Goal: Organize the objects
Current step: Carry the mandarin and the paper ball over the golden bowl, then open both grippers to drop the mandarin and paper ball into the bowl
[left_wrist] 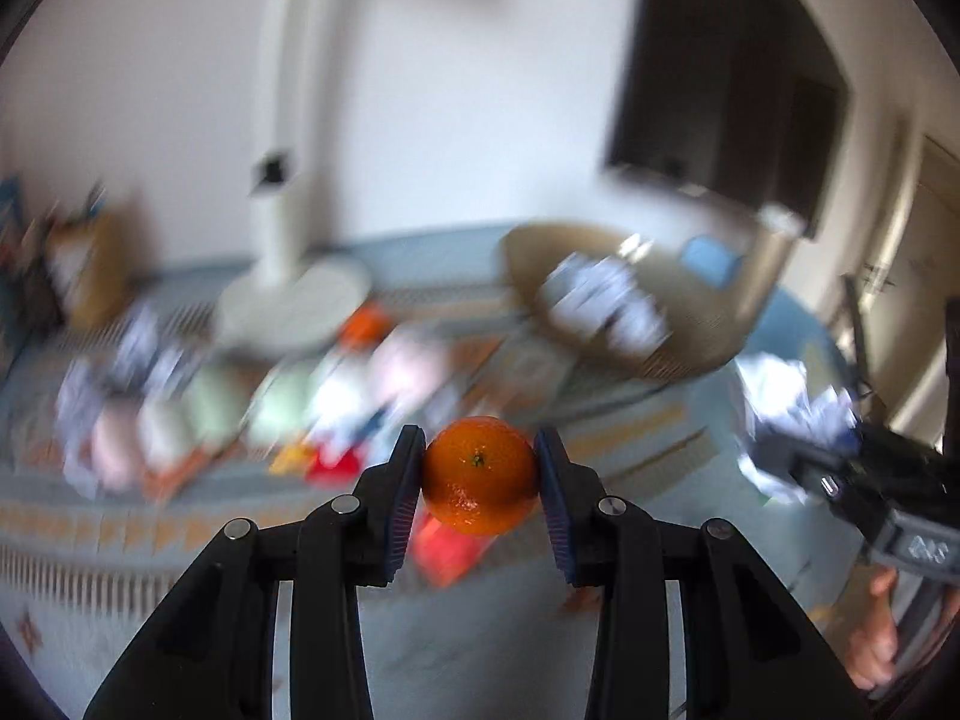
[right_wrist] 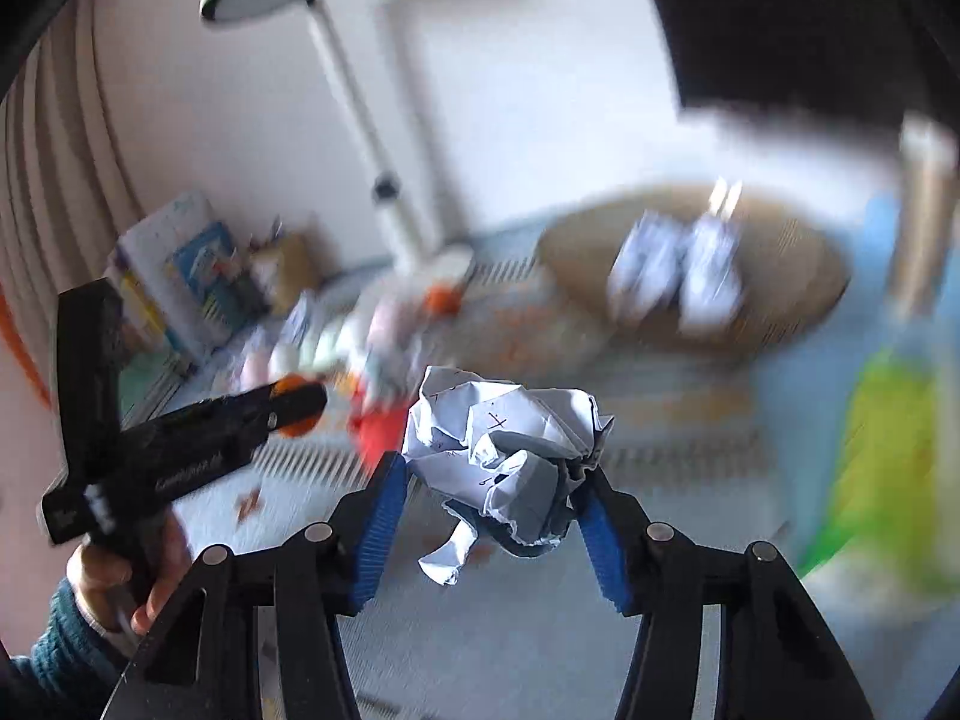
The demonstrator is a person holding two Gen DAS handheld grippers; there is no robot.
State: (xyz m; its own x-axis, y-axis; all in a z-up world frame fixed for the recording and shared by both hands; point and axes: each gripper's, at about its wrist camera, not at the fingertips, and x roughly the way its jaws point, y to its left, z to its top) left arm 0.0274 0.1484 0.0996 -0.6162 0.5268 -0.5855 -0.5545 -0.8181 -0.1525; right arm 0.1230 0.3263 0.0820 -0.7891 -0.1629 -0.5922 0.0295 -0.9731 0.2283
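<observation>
My left gripper (left_wrist: 480,474) is shut on an orange tangerine (left_wrist: 479,476), held above a patterned rug. It also shows in the right wrist view (right_wrist: 297,408) at the left, with the tangerine (right_wrist: 294,387) at its tip. My right gripper (right_wrist: 492,468) is shut on a crumpled ball of white paper (right_wrist: 504,450). It also shows at the right edge of the left wrist view (left_wrist: 798,450), with the paper (left_wrist: 792,402). A round woven tray (right_wrist: 792,258) holding crumpled papers (right_wrist: 678,270) lies beyond. A blurred pile of small coloured objects (left_wrist: 270,396) lies on the rug.
A white floor lamp base (left_wrist: 294,300) stands behind the pile. Books and a box (right_wrist: 186,276) lean at the wall on the left. A dark TV (left_wrist: 732,90) hangs at the upper right. A green and yellow object (right_wrist: 870,456) is at the right.
</observation>
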